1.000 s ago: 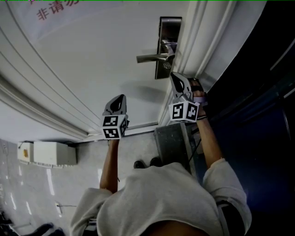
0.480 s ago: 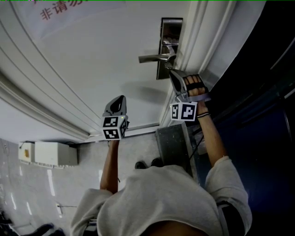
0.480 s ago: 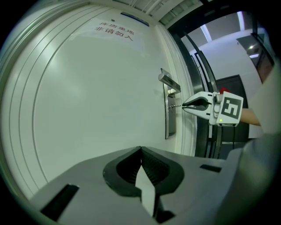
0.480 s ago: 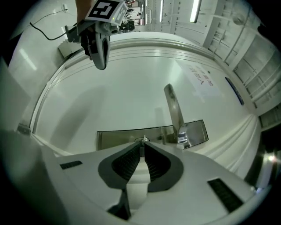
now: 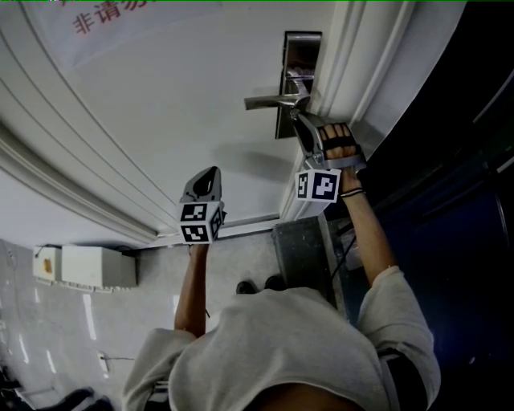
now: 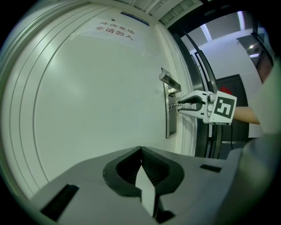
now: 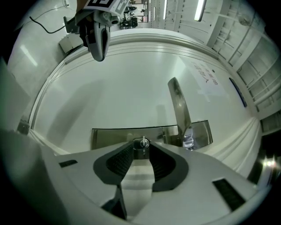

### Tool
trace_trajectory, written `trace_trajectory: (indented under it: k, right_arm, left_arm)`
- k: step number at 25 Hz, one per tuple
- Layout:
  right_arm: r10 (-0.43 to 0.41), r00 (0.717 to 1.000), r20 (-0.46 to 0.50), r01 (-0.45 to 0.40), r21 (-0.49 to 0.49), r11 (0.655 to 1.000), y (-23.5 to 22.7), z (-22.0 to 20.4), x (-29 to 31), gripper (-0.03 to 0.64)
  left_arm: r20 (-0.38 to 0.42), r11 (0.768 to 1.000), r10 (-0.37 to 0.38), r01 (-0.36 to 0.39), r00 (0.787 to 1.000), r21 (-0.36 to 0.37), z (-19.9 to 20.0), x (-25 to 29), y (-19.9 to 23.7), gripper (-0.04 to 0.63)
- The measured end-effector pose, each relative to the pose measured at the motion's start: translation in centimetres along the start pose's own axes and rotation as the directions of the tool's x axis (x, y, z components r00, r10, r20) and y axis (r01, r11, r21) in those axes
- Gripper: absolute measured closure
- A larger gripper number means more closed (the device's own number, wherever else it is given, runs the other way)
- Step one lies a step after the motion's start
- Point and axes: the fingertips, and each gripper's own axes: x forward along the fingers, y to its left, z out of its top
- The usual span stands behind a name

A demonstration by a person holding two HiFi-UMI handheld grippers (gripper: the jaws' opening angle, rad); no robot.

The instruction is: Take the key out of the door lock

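Observation:
A steel lock plate (image 5: 299, 56) with a lever handle (image 5: 269, 101) sits on the white door (image 5: 177, 96). My right gripper (image 5: 299, 122) points at the plate just below the handle. In the right gripper view a small key (image 7: 142, 143) sticks out of the lock plate (image 7: 114, 136), between the tips of the right gripper (image 7: 141, 150). Its jaws have just been opening, and the pads stand apart on either side of the key. My left gripper (image 5: 206, 178) hangs in front of the bare door, shut and empty, well left of the lock.
A dark doorway (image 5: 450, 120) opens right of the door frame. A grey metal box (image 5: 301, 241) stands on the floor below the lock and a white box (image 5: 88, 266) lies at the left. A sign with red characters (image 5: 104, 16) is on the door.
My right gripper has rolled about its own axis at the lock, turning its marker cube, and edged slightly up. The left gripper has not moved.

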Motion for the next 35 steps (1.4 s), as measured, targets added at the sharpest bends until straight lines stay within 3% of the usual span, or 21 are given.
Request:
trace_trajectory:
  k: [11, 35]
  right_arm:
    - [-0.043, 0.999, 0.007, 0.043, -0.039, 0.998, -0.5, 0.3, 1.6, 0.582]
    - [-0.058, 0.998, 0.017, 0.058, 0.022, 0.998, -0.4, 0.8, -1.7, 0.586]
  left_arm:
    - [0.006, 1.0, 0.014, -0.014, 1.0, -0.006, 0.3, -0.2, 0.7, 0.577]
    - [0.014, 1.0, -0.021, 0.021, 1.0, -0.008, 0.1, 0.1, -1.2, 0.577]
